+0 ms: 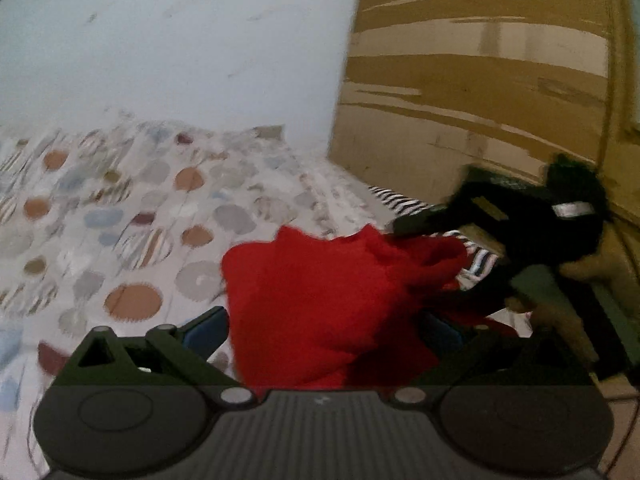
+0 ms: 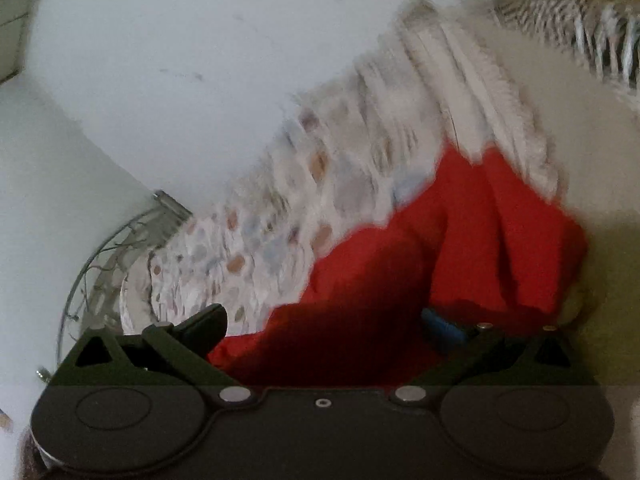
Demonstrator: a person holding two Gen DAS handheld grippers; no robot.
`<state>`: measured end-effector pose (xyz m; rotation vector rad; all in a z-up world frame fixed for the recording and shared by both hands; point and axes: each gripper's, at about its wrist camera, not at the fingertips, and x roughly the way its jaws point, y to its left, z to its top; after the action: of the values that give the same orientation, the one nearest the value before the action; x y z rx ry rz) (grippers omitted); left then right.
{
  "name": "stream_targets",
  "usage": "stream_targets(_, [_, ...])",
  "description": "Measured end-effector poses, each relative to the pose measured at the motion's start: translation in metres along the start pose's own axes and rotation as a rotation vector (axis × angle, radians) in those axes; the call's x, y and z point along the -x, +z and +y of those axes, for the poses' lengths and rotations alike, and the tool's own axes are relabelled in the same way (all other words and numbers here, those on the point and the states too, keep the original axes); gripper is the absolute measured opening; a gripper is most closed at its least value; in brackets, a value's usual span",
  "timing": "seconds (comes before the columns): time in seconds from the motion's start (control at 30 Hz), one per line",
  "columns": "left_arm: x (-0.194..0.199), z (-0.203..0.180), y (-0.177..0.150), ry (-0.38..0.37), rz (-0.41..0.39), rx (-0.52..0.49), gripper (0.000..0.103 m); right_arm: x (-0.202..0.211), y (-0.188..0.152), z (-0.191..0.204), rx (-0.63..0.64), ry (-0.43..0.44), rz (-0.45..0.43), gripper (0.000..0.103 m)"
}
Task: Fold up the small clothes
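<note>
Red garment (image 1: 320, 300) between left claw (image 1: 324, 332) fingers; only left view shows right claw (image 1: 432, 236).

A home bedroom, it seems. A bed (image 1: 132, 216) covered by a sheet printed with coloured circles meets a plain pale wall (image 1: 180, 40). A brown wooden headboard (image 1: 480, 80) stands alongside.

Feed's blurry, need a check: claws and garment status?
Left claw open, right claw open. Red garment bunched between both, not folded. Striped garment beside it.
</note>
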<state>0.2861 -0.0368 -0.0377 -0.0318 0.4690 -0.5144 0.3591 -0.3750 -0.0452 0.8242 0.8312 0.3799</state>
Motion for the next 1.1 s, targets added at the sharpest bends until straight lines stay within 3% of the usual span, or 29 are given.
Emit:
stream_targets(0.07, [-0.001,-0.005,0.001,-0.021,-0.003,-0.034,0.095,-0.012,0.001,-0.007,-0.064,0.012,0.049,0.103])
stream_targets(0.13, [-0.003,-0.009,0.0,-0.02,-0.006,-0.063,0.088,-0.014,0.0,-0.008,-0.077,0.023,0.037,0.102])
stream_targets(0.23, [-0.002,-0.013,0.003,-0.023,-0.014,-0.084,0.08,-0.014,0.001,-0.007,-0.081,0.01,0.002,0.088])
stream_targets(0.33, [-0.002,-0.019,0.003,-0.034,-0.011,-0.116,0.076,-0.015,0.004,-0.008,-0.065,-0.014,-0.016,0.072])
stream_targets(0.5, [-0.004,-0.036,0.001,-0.056,-0.013,-0.161,0.075,-0.022,0.008,0.004,0.068,-0.069,-0.055,0.029])
stream_targets(0.57, [-0.006,-0.043,0.002,-0.075,-0.018,-0.16,0.075,-0.016,0.01,0.008,0.133,-0.043,-0.115,0.014])
stream_targets(0.7, [-0.013,-0.06,0.006,-0.142,-0.023,-0.167,0.072,0.01,0.019,0.017,0.245,-0.014,-0.22,0.013])
stream_targets(0.83, [-0.028,-0.087,0.006,-0.204,0.006,-0.229,0.072,0.037,0.024,0.014,0.325,-0.05,-0.282,0.013])
stream_targets(0.97, [-0.041,-0.107,0.001,-0.23,0.053,-0.291,0.072,0.049,0.024,-0.015,0.29,-0.121,-0.297,0.013])
stream_targets(1.1, [-0.05,-0.115,-0.005,-0.23,0.091,-0.319,0.072,0.039,0.017,-0.058,0.2,-0.194,-0.25,0.013])
